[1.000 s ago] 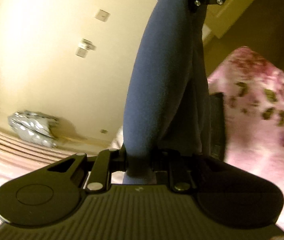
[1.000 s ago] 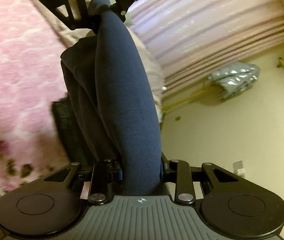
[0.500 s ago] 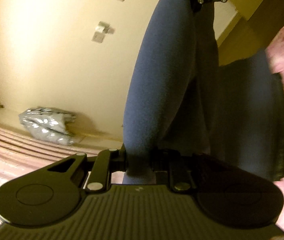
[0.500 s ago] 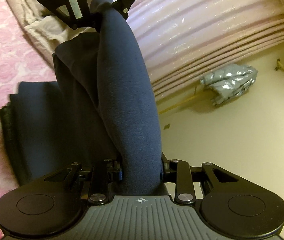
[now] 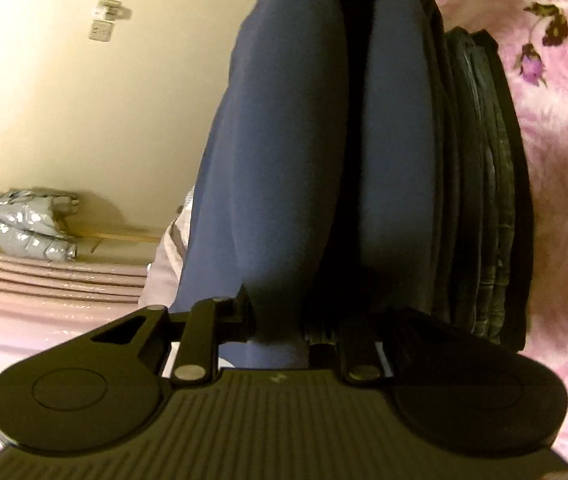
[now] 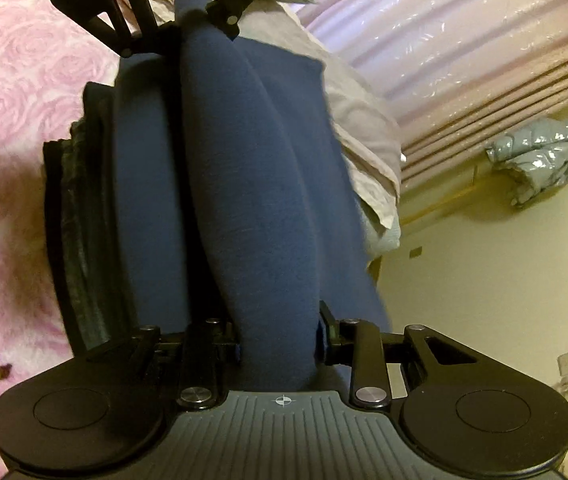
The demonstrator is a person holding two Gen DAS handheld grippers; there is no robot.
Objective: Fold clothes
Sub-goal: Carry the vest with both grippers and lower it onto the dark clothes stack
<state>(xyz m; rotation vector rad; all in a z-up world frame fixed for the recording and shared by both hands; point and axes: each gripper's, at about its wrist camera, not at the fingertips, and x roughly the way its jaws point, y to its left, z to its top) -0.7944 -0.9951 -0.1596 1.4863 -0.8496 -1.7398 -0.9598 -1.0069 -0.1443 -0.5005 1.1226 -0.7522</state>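
Note:
A navy fleece garment (image 5: 284,140), folded into a thick roll, stretches between my two grippers. My left gripper (image 5: 276,320) is shut on one end of it, and in the right wrist view that left gripper (image 6: 192,12) shows at the far end of the garment (image 6: 252,180). My right gripper (image 6: 280,340) clamps the other end; its jaws are opening slightly with the cloth still pressed between them. The garment's lower fold rests on a stack of folded dark clothes (image 5: 483,200) lying on a pink flowered blanket (image 5: 555,160).
A beige sheet edge (image 6: 363,132) hangs off the bed beside the garment. Pink striped fabric (image 6: 443,60) lies beyond it. A crumpled silver bundle (image 6: 539,160) sits on the cream floor, and a wall socket (image 5: 104,24) shows further off.
Both grippers have sunk with the navy garment, from hanging above the bed down onto the stack of dark clothes. The stack and blanket now fill the view beside it.

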